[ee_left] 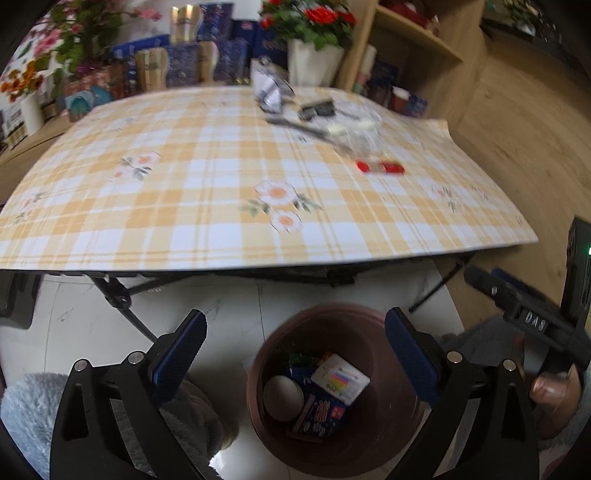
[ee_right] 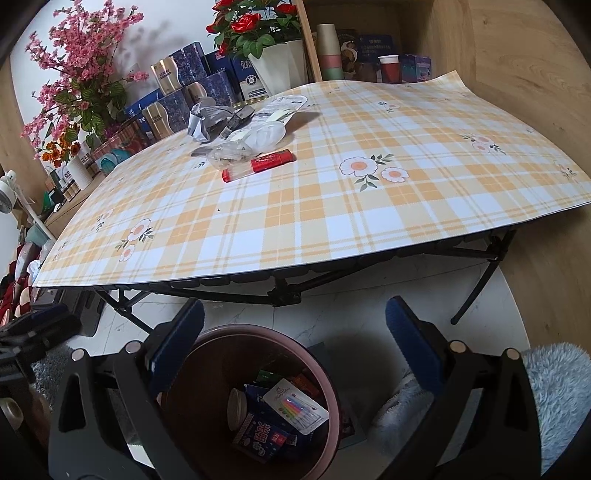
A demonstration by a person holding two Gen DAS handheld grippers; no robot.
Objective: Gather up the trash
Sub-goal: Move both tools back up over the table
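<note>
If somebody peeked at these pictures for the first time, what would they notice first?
Probably the big orange-and-white checked tablecloth with daisies, filling the middle. Far back on it lies a heap of trash, with a red wrapper nearest. Below the table's front edge stands a brown bin already holding packets, with both open tongs above it.

We see a folding worktop [ee_right: 332, 206] under an orange-and-white plaid cloth printed with flowers, its black crossed legs [ee_right: 284, 291] standing on pale marbled floor tiles [ee_right: 369, 306]. Beyond it, wooden shelving [ee_left: 417, 40] holds boxes and cups. Potted red roses [ee_right: 255, 26] and pink blossom sprays [ee_right: 81, 55] stand against a white wall [ee_right: 177, 22] in soft daylight.
</note>
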